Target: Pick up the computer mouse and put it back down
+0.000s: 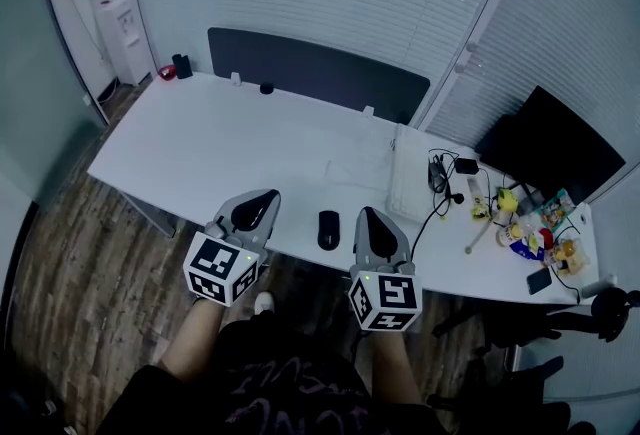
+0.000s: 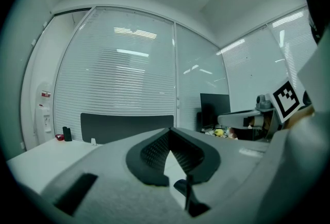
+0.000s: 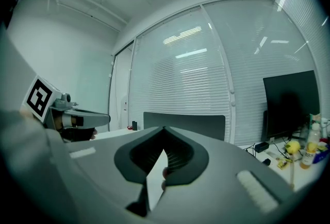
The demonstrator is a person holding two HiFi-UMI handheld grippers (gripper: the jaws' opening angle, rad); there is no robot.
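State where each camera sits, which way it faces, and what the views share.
Head view: on the person's head, steeply down onto desk, mouse, left tongs, right tongs, forearms.
Left gripper view: on left tongs, level across desk toward blinds; own shut jaws show.
Right gripper view: on right tongs, same heading; own shut jaws show.
All three share the dark partition.

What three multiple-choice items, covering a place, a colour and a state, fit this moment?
1. Where is the mouse? A. on the desk, between the left tool and the right tool; B. on the floor; C. in the left tool.
2. What colour is the mouse? A. white; B. black; C. red.
3. How do the right tool's jaws stand? A. wide apart; B. shut on the mouse; C. shut, empty.
Answers: 1 A, the head view shows it lying there; 2 B, it is dark against the white desk; 3 C, the tips meet with nothing between them.
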